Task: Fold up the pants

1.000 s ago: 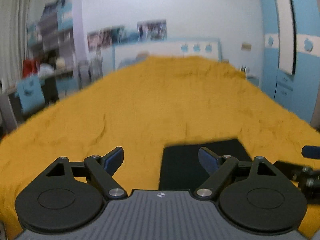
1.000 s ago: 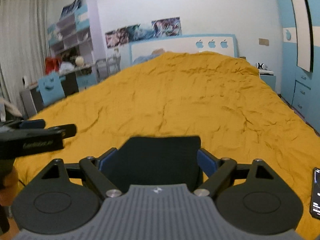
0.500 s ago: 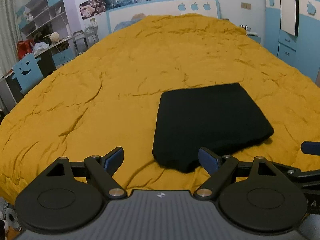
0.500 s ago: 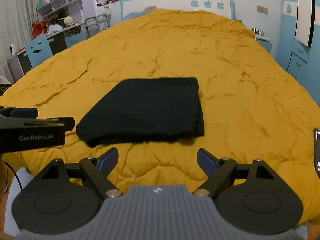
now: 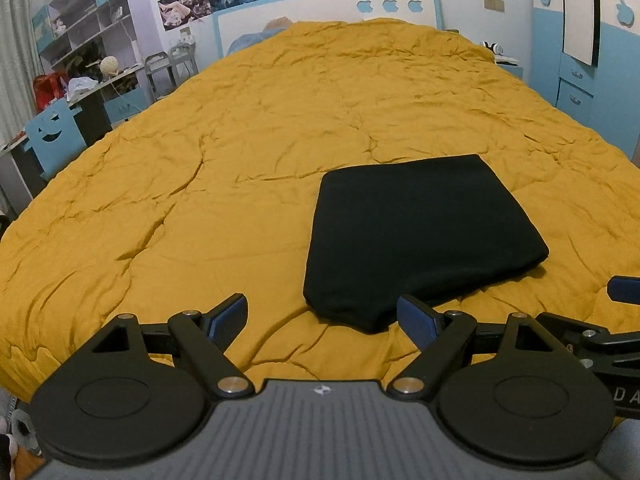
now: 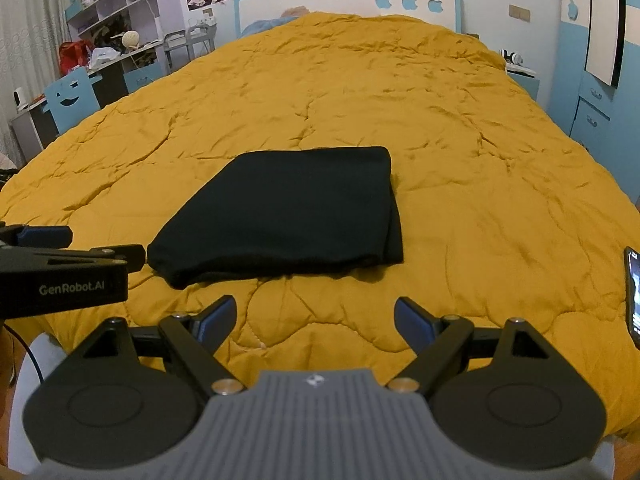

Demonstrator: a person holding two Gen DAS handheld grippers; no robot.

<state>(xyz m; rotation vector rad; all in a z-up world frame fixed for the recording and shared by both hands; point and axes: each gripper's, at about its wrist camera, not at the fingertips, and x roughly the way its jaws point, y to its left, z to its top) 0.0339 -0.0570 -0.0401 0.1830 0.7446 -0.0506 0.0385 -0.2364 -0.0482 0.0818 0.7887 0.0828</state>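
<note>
Left wrist view: left gripper [image 5: 322,316] fingers spread, empty; its right finger [image 5: 418,318] covers the near corner of the pants [image 5: 420,232], a black folded rectangle on the bed [image 5: 240,152].
Right wrist view: right gripper [image 6: 314,318] fingers apart, empty; phone [image 6: 633,296], right of pants [image 6: 288,212], cut off.

The pants [image 5: 420,232] are plain black, with no pattern, folded on a mustard-yellow quilted bedspread [image 5: 240,140] that is one colour to all its edges. The left gripper [image 5: 320,318] and right gripper [image 6: 314,316] are black with dark blue fingertip pads [image 5: 228,316] and grey ribbed bodies. The headboard [image 6: 348,4] is white with a light blue border and three blue apple shapes. The wardrobe [image 5: 580,40] is light blue with a white band. A light blue chair [image 6: 72,98] bears a cut-out smiling face.
</note>
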